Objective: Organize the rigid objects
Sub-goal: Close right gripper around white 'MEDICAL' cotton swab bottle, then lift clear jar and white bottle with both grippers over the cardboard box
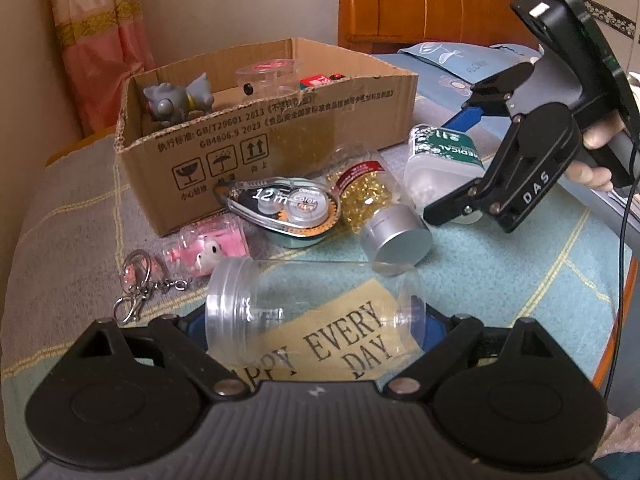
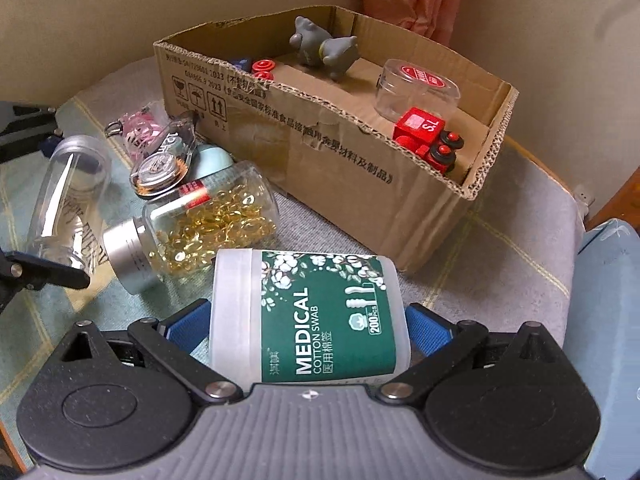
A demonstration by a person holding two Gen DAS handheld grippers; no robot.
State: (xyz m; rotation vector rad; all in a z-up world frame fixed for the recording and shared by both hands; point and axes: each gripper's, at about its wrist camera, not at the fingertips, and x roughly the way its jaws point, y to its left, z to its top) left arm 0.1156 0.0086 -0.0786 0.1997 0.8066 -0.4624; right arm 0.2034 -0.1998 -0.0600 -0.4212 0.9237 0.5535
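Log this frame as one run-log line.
left gripper: around empty clear jar | right gripper: around cotton swab box | grip: unclear | cardboard box: toys inside

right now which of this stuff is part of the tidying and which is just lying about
Job: clear jar, swab tub, capsule bottle, tape dispenser, pink keychain, box.
Lying about: blanket, pillow, curtain.

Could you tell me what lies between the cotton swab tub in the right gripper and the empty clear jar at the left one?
The capsule jar with a silver cap lies on its side between the cotton swab tub and the clear jar, clearest in the right wrist view.
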